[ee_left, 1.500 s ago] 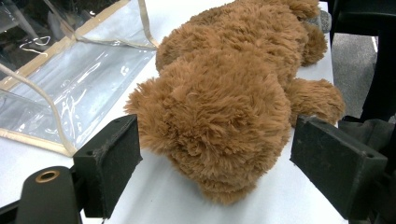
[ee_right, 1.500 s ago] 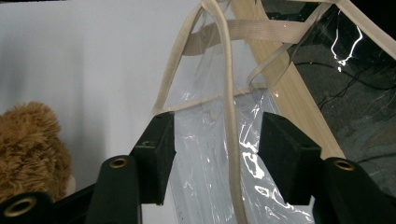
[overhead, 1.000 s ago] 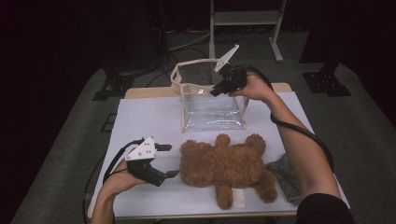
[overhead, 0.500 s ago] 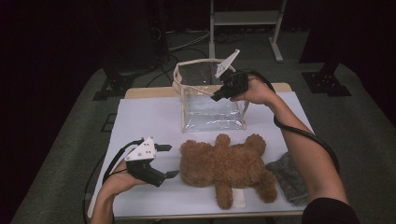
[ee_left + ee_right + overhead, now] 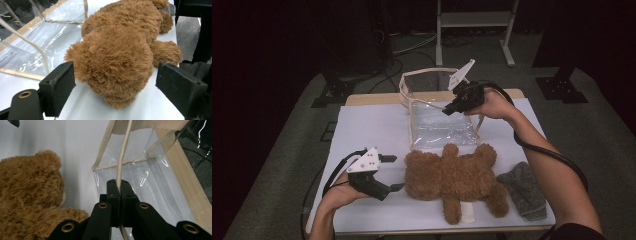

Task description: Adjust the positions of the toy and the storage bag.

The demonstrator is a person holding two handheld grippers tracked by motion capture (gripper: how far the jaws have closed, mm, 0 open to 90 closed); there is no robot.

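1. High view: the right gripper (image 5: pixel 451 107) was clamped on the cream handle strap (image 5: pixel 479 121) of the clear bag (image 5: pixel 439 127), which stood at the far middle of the white table (image 5: pixel 362 125). The brown teddy bear (image 5: pixel 454 177) lay face down in front of the bag, with a grey mitten (image 5: pixel 524 190) at its right. The left gripper (image 5: pixel 393 172) rested just left of the bear's head, jaws wide apart and empty. To do this step well, I judged the strap should be lifted up and away so the mouth stays wide before the bear goes in.

2. Left gripper view: both pads (image 5: pixel 60 85) stood either side of the bear's head (image 5: pixel 115 62), touching nothing. A deep, centred bite on the head would carry the plush best.

3. Right gripper view: the jaws were pressed fully together with the thin strap (image 5: pixel 122 162) pinched between them, the bag's clear wall (image 5: pixel 150 192) beyond.

4. Against the earlier high frame, the right hand had shifted slightly, dragging the bag's rim with it; the left gripper and bear lay unchanged.
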